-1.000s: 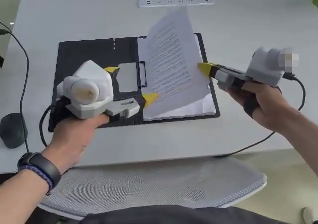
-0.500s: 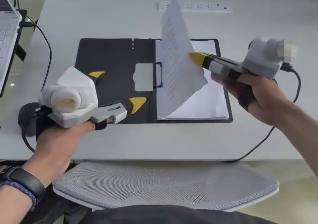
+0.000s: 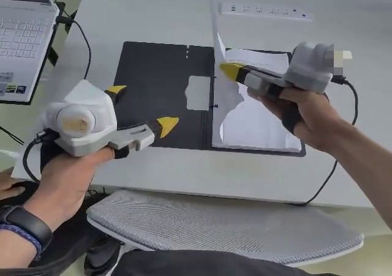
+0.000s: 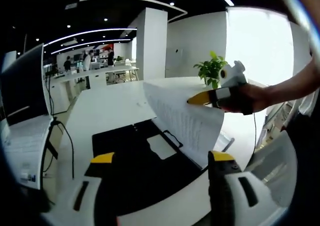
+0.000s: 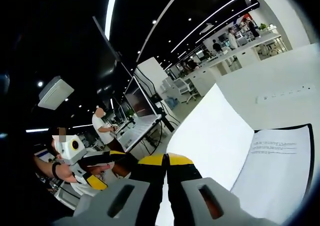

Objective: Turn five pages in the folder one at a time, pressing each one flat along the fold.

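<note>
An open black folder (image 3: 153, 80) lies on the white table. One printed page (image 3: 218, 55) stands nearly upright over the fold, and my right gripper (image 3: 229, 71) is shut on its outer edge. The remaining sheets (image 3: 263, 120) lie flat on the folder's right half. My left gripper (image 3: 141, 107) hovers open over the folder's left front corner, holding nothing. In the left gripper view, the lifted page (image 4: 185, 121) curves between the folder (image 4: 140, 158) and the right gripper (image 4: 205, 98). In the right gripper view, the yellow tips (image 5: 166, 161) are pinched on the page (image 5: 215, 136), beside the flat sheets (image 5: 277, 171).
An open laptop (image 3: 24, 31) sits at the table's far left with cables (image 3: 79, 34) beside it. A white power strip (image 3: 266, 10) lies at the back edge. A mesh chair (image 3: 226, 224) is under the front edge. A black cord (image 3: 340, 147) trails from the right gripper.
The right gripper has swung the page leftward, from leaning over the right half to standing over the fold. The left gripper has drawn back from the page. The head camera has shifted left.
</note>
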### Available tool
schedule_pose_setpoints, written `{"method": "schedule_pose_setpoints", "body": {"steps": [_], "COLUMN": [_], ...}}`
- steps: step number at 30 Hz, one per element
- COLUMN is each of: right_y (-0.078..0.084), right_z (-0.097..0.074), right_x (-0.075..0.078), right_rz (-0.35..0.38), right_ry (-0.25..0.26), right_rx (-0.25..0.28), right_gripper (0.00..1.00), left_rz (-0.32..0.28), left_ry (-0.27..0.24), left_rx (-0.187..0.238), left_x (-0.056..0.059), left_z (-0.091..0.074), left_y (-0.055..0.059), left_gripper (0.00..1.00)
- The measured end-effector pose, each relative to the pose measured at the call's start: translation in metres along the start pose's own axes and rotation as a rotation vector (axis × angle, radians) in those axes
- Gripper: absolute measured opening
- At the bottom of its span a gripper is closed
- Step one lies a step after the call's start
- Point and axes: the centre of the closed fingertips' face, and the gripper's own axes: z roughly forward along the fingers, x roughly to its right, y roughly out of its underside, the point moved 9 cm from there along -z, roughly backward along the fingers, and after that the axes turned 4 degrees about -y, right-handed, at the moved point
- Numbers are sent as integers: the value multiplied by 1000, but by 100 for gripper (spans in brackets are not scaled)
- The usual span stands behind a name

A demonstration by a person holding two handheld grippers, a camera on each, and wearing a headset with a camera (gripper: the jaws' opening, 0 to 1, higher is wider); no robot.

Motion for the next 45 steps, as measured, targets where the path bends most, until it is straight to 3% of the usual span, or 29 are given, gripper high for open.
{"method": "schedule_pose_setpoints", "body": {"steps": [23,45], "right_y": [42,83], "right_z": [76,117], "right_x": [-2,20], "right_rz": [66,136], "right_ry": [-44,-1], "right_rx": [-131,-259], "right_gripper": [0,0], "left_rz": [-67,-115], "left_ry": [-70,-110], "left_rx": [6,-5], "left_x": [-27,-37], "left_z": [-30,-44], "left_y": [13,23], "left_gripper": [72,72]}}
